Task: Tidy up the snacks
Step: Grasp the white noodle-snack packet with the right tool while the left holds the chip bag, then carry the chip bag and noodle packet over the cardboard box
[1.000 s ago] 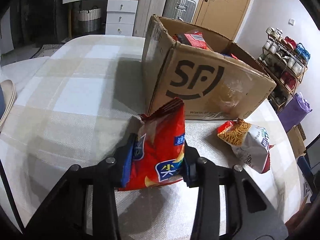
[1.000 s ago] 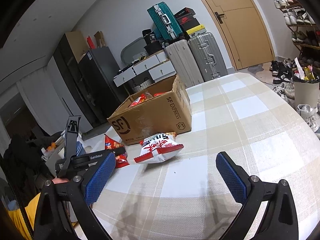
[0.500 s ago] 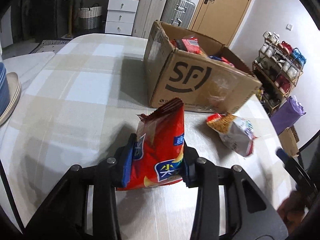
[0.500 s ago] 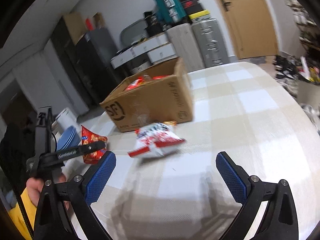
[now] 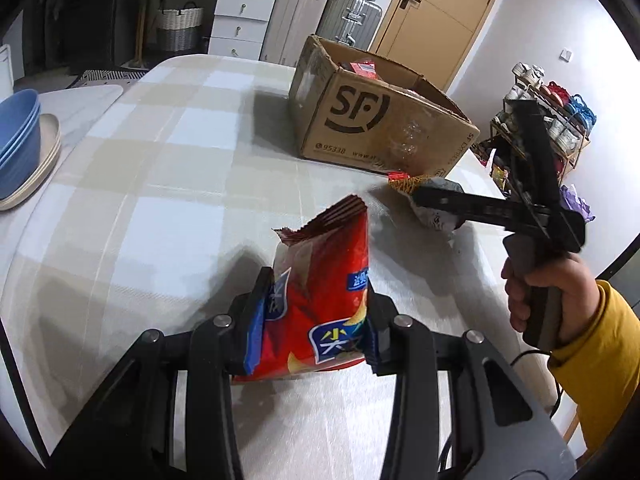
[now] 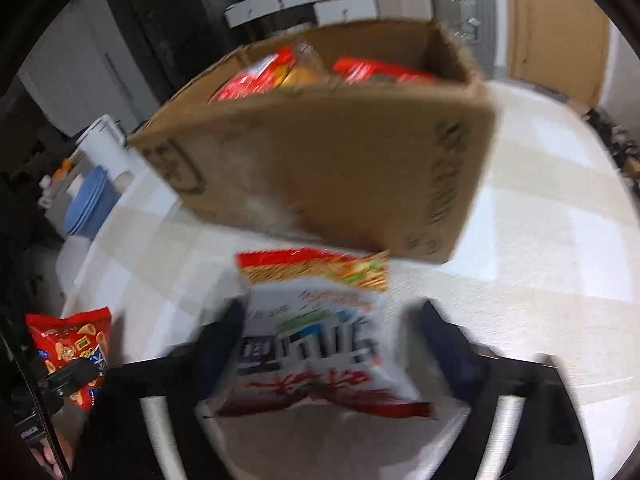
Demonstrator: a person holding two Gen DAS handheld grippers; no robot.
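Note:
My left gripper [image 5: 316, 312] is shut on a red chip bag [image 5: 324, 292], held upright just above the checked tablecloth; the same red chip bag [image 6: 72, 352] shows at the lower left of the right wrist view. A white and red noodle snack bag [image 6: 320, 340] lies on the table in front of the open cardboard box [image 6: 340, 160]. My right gripper [image 6: 332, 336] straddles it, its jaws closing, with a small gap still showing at the right pad. The blurred right gripper [image 5: 436, 200] reaches over the noodle bag [image 5: 436, 218] in the left wrist view. Several red snack packs lie inside the box [image 5: 380, 120].
A stack of blue bowls [image 5: 16, 140] on a plate stands on a side surface to the left. The table [image 5: 160, 160] carries a checked cloth. A shoe rack [image 5: 560, 120] is right of the table, with drawers and suitcases behind.
The right gripper swung down and forward onto the noodle bag and its jaws narrowed around it. The left gripper drew back from the box, still holding the red bag.

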